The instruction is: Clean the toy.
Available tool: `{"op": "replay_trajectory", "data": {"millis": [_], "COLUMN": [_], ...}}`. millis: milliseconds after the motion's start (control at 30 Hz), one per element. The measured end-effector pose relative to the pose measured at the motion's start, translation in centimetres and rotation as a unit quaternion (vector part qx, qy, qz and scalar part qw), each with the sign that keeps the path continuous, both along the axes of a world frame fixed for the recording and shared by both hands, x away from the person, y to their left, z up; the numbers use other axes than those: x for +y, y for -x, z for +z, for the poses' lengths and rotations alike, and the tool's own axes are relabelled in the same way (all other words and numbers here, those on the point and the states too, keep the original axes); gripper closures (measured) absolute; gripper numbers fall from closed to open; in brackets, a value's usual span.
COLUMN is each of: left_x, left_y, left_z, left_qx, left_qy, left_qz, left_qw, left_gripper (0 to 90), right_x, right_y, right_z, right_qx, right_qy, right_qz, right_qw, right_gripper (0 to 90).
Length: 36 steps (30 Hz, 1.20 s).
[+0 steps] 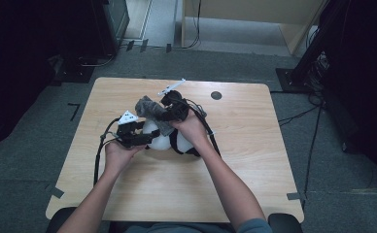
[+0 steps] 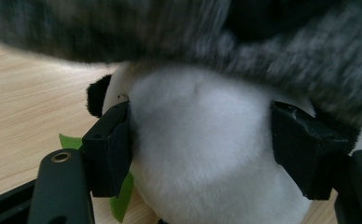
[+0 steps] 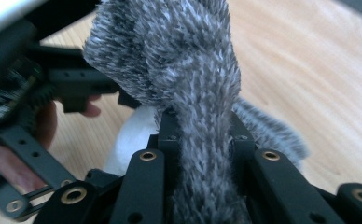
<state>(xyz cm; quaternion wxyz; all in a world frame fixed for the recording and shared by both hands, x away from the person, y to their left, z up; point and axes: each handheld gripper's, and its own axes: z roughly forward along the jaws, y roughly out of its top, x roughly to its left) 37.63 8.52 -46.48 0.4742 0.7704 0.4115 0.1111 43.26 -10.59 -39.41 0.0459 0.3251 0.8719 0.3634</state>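
A black-and-white plush panda (image 1: 167, 141) lies at the middle of the wooden table (image 1: 254, 160). My left gripper (image 1: 146, 138) is shut on its white body (image 2: 202, 158), one pad (image 2: 116, 149) pressing in on each side. A green leaf (image 2: 121, 198) pokes out under the toy. A grey fuzzy cloth (image 1: 149, 108) hangs over the panda's top, blurred in the left gripper view (image 2: 263, 51). My right gripper (image 1: 171, 114) is shut on a narrow fold of that cloth (image 3: 184, 65), just above the panda (image 3: 132, 135). The left gripper (image 3: 53, 86) shows at the left of the right gripper view.
A small dark round mark (image 1: 216, 95) sits on the table toward the far edge. Black cables (image 1: 99, 155) trail from both grippers across the tabletop. Dark equipment stands (image 1: 313, 53) and floor cables lie beyond the table's far right corner.
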Motion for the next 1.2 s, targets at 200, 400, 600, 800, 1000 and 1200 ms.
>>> {"op": "replay_trajectory", "data": {"millis": [200,400,600,800,1000,1200], "left_x": [-0.1,0.0,-0.1,-0.1,-0.1,0.0], "left_y": [0.0,-0.1,-0.1,-0.1,-0.2,-0.2], "left_z": [-0.1,-0.2,-0.2,-0.2,-0.2,-0.3], "left_qx": [-0.002,0.001,0.000,0.002,0.004,0.005], "left_qy": [-0.003,0.000,-0.003,-0.002,0.000,0.002], "left_qz": [-0.001,0.000,-0.005,-0.006,-0.006,-0.006], "left_qw": [1.0000,1.0000,1.0000,1.0000,1.0000,1.0000], "left_gripper": [26.1,25.8,25.3,25.3,25.2,25.2], "right_x": [-0.2,-1.6,-4.0,-6.0,-8.2,-10.8], "right_y": [0.3,0.6,0.9,1.3,1.9,2.4], "right_z": [-0.6,-0.5,-0.3,0.2,0.8,1.1], "right_qx": [0.004,-0.002,0.005,0.001,-0.001,0.000], "right_qy": [0.001,0.012,0.009,0.010,0.009,0.001], "right_qz": [0.005,0.003,-0.010,-0.021,-0.037,-0.055], "right_qw": [1.0000,0.9999,0.9999,0.9997,0.9993,0.9985], "right_gripper": [73.2,72.7,72.3,72.4,72.4,72.4]}}
